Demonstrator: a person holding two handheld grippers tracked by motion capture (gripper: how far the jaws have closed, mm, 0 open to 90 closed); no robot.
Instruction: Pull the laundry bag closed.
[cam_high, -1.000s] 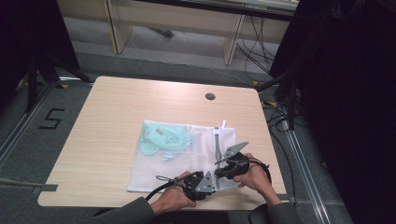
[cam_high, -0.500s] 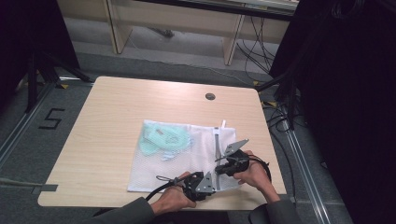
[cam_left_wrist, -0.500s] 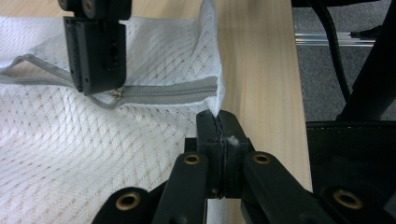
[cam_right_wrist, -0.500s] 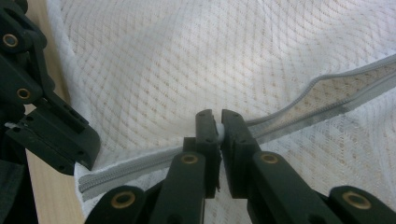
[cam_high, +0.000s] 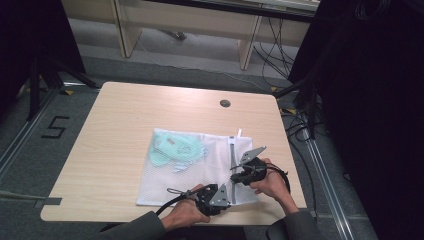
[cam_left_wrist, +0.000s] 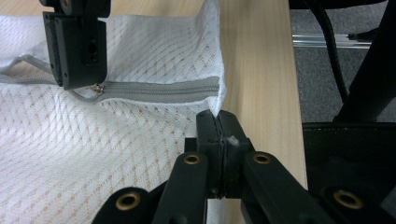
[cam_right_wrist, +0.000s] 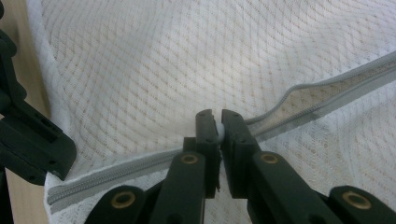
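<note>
On the wooden table (cam_high: 115, 145), our left gripper (cam_left_wrist: 217, 122) clamps the mesh laundry bag (cam_left_wrist: 93, 154) corner; right gripper (cam_right_wrist: 215, 122) pinches the zipper pull (cam_right_wrist: 219, 130) between its jaws: we tug straight along the zipper (cam_right_wrist: 140, 163).

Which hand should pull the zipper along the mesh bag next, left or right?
Probably the right. The right gripper is shut on the zipper pull, partway along the zipper. The left gripper pinches the mesh bag at the corner by the zipper's end, so it is better placed to hold.
</note>
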